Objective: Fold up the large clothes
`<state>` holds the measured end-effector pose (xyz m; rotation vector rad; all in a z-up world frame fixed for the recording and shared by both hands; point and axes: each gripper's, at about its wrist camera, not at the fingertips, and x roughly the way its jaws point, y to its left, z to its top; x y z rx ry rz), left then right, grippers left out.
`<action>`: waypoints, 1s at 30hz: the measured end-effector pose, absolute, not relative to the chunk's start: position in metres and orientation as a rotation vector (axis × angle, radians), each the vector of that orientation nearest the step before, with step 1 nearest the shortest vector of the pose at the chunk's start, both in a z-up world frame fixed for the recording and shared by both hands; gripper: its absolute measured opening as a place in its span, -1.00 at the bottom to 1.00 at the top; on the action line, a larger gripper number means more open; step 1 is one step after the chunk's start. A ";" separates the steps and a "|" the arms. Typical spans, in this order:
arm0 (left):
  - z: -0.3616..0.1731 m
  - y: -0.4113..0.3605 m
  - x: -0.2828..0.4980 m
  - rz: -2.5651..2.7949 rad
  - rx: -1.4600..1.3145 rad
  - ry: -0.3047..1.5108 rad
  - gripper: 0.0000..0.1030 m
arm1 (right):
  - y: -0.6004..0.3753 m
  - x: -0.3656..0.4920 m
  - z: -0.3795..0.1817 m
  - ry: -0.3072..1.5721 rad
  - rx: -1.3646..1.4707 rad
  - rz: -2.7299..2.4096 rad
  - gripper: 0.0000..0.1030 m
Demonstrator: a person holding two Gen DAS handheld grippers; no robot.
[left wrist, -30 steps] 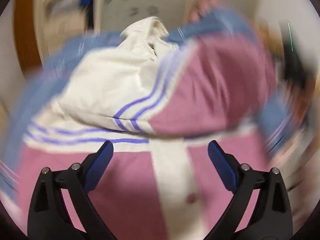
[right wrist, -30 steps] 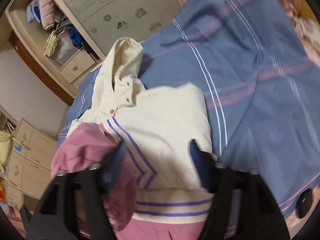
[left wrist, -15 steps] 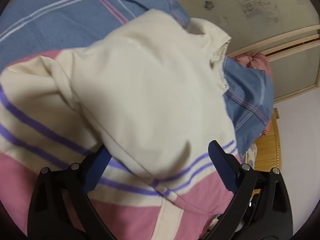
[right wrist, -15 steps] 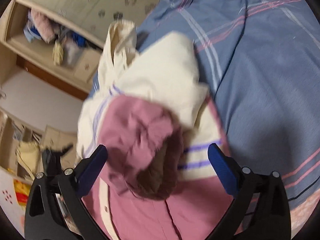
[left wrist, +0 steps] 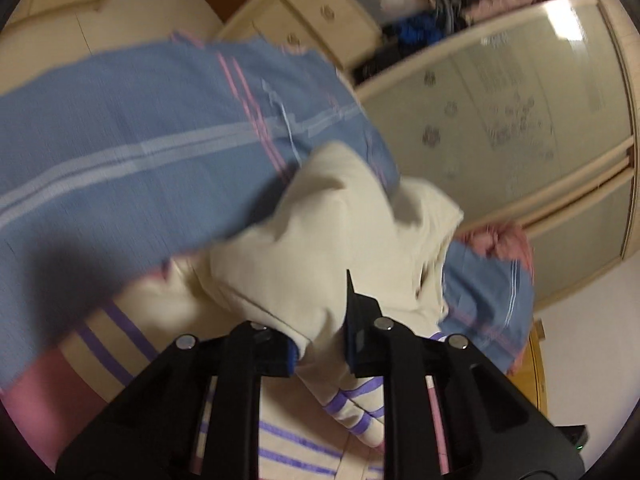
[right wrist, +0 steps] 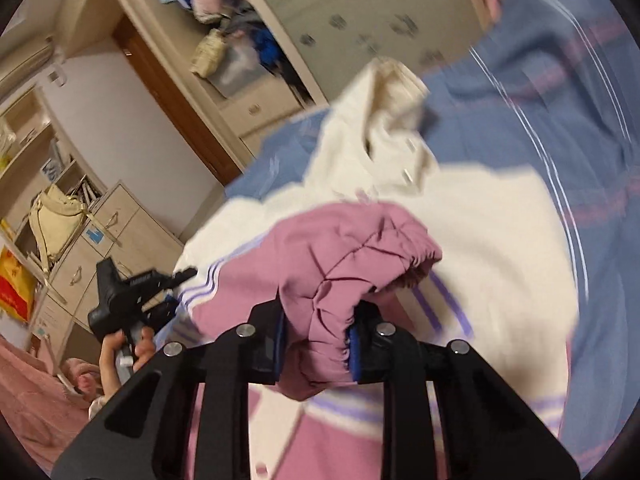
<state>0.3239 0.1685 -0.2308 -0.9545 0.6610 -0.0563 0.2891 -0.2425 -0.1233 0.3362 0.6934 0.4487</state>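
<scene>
Left wrist view: the left claw (left wrist: 320,346) has just closed on the jacket's (left wrist: 332,248) cream sleeve. The right claw (right wrist: 316,350) has just closed on its pink cuff (right wrist: 352,268), low in its frame.

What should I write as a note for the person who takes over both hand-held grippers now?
Left hand-held gripper: jaws just closed, shut on a cream fold of the jacket.
Right hand-held gripper: jaws just closed, shut on the pink sleeve cuff.
The jacket lies on the blue striped bedsheet, hood towards the wardrobe.
Done: both grips taken.
Left: fold sleeves in, then the body.
</scene>
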 end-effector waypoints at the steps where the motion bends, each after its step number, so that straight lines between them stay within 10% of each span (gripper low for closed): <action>1: -0.228 0.173 0.323 -0.035 -0.948 0.647 -0.66 | -0.233 0.300 -0.116 0.681 0.290 0.453 -0.55; 7: -0.247 0.156 0.324 -0.012 -0.829 0.733 -0.44 | -0.254 0.366 -0.168 0.913 0.241 0.324 -0.54; 15: -0.214 0.120 0.291 0.055 -0.544 0.742 -0.23 | -0.327 0.316 -0.227 1.014 0.352 0.268 0.57; 20: -0.171 0.095 0.263 0.070 -0.443 0.633 -0.16 | -0.336 0.268 -0.178 0.824 0.305 0.231 0.06; 30: -0.211 0.055 0.300 0.005 -0.405 0.805 -0.04 | -0.260 0.321 -0.234 1.059 0.214 0.239 0.05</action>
